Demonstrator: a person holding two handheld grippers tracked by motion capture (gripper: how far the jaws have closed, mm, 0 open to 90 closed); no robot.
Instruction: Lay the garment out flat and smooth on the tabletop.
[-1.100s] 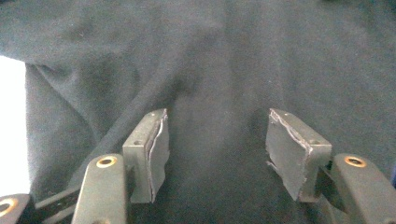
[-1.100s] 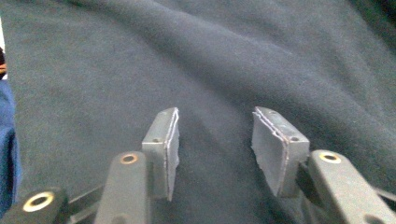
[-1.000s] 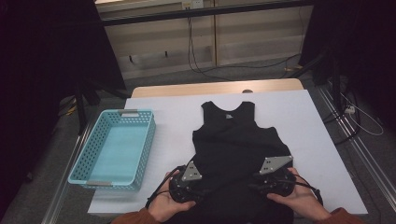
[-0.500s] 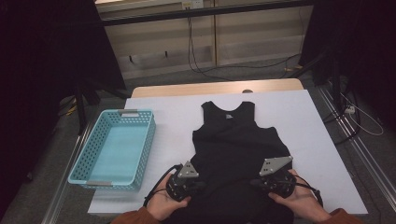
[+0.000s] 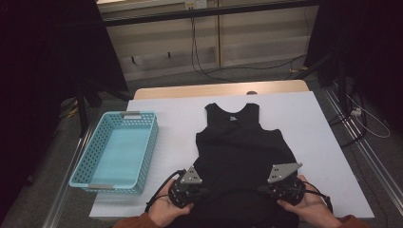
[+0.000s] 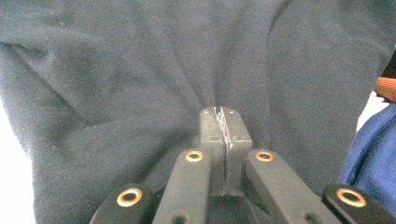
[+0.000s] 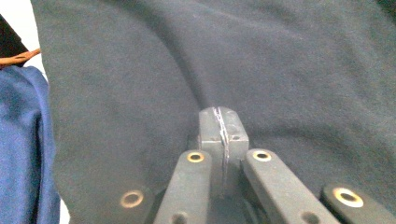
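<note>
Left to right: empty blue basket [image 5: 115,152] on the counter [image 5: 328,156]; left claw [image 5: 186,186], jaws pinched on the black tank top's [image 5: 240,152] near hem; right claw [image 5: 281,183], likewise clamping that hem.

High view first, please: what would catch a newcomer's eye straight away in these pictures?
A black tank top lies flat in the middle of the white table, neck away from the person. At its near hem the left gripper and right gripper sit, jaws closed with fabric bunching around them. An empty turquoise basket stands at the table's left edge.
</note>
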